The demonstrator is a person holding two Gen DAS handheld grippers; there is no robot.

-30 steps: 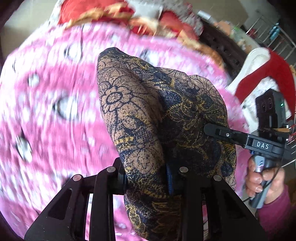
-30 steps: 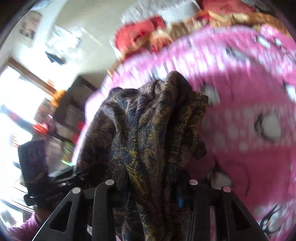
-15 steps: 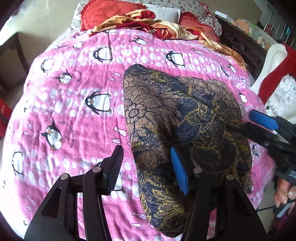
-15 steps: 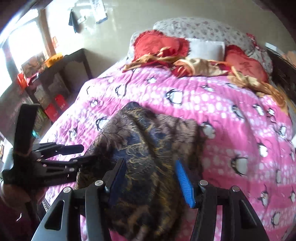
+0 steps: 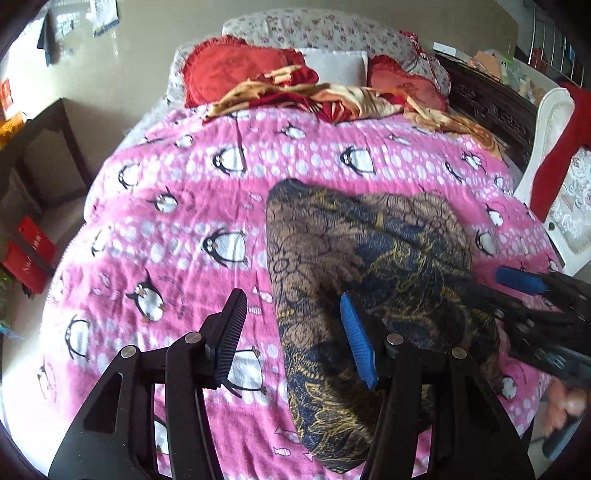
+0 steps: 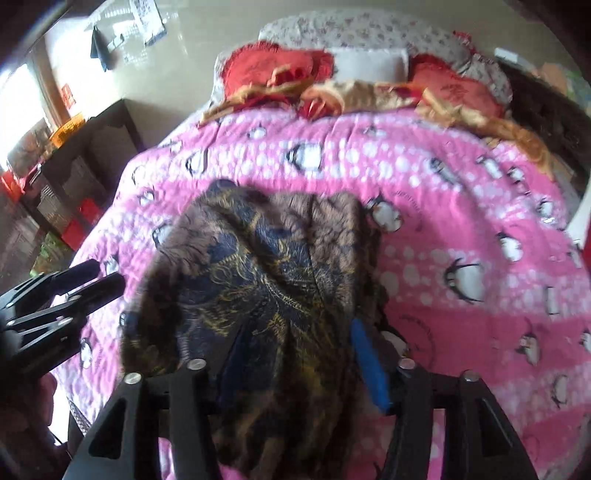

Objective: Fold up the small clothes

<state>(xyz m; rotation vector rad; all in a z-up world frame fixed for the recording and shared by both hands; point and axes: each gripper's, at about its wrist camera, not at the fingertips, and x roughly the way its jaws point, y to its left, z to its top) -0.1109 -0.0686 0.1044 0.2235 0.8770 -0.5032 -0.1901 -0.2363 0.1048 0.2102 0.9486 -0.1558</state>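
Pink penguin blanket (image 5: 192, 206) covered the bed, dark floral garment (image 5: 354, 258) lay bunched on it, left gripper (image 5: 291, 332) parted and empty beside it, right gripper (image 6: 295, 354) just opening, cloth loose between.

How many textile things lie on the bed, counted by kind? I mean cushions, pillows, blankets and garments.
Red cushions: 2
White pillow: 1
Floral pillow at the head: 1
Pink penguin blanket: 1
Red-and-gold crumpled cloth: 1
Dark patterned garment: 1
Total: 7
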